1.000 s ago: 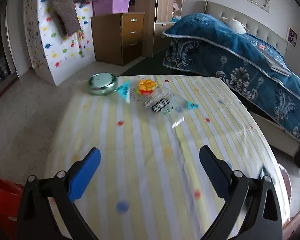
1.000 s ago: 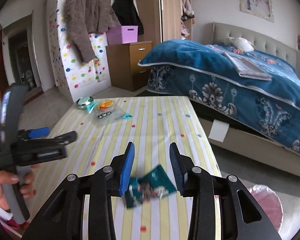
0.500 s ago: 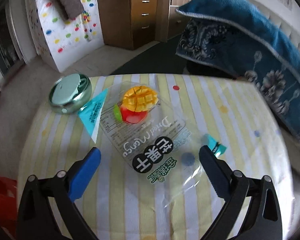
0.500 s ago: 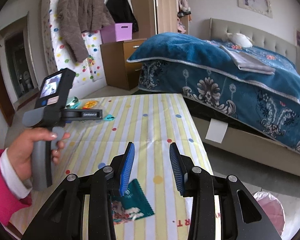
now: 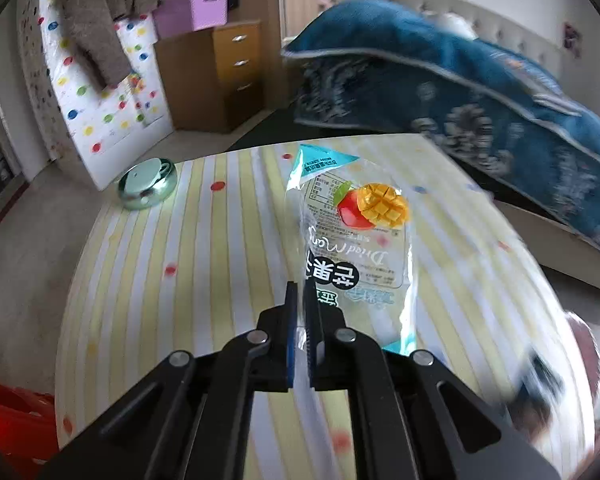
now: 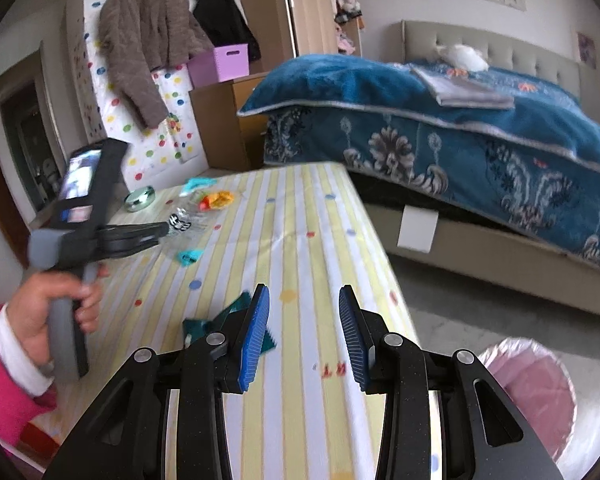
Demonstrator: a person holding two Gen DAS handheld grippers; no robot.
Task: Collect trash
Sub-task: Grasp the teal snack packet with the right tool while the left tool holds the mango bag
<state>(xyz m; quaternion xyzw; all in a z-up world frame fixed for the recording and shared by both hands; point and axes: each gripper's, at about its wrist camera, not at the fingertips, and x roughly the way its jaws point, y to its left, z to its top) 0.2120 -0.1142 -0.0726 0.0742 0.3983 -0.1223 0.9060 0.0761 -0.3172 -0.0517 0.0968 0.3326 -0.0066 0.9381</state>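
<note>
My left gripper (image 5: 301, 312) is shut on the near edge of a clear dried mango bag (image 5: 354, 236) and holds it up over the striped table (image 5: 204, 264). In the right wrist view the left gripper (image 6: 162, 232) and the bag (image 6: 198, 208) show at the far left of the table. My right gripper (image 6: 304, 320) is open and empty above the table's near end. A dark green wrapper (image 6: 216, 320) lies on the cloth just left of its left finger, partly hidden. A small teal scrap (image 6: 189, 257) lies further away.
A round green tin (image 5: 147, 184) sits at the table's far left corner. A pink-lined bin (image 6: 528, 388) stands on the floor right of the table. A red object (image 5: 12, 424) is at the lower left. The bed (image 6: 460, 132) is to the right.
My left gripper closed on the mango bag and lifted it off the table. My right gripper shifted right, so the green wrapper now lies left of its fingers.
</note>
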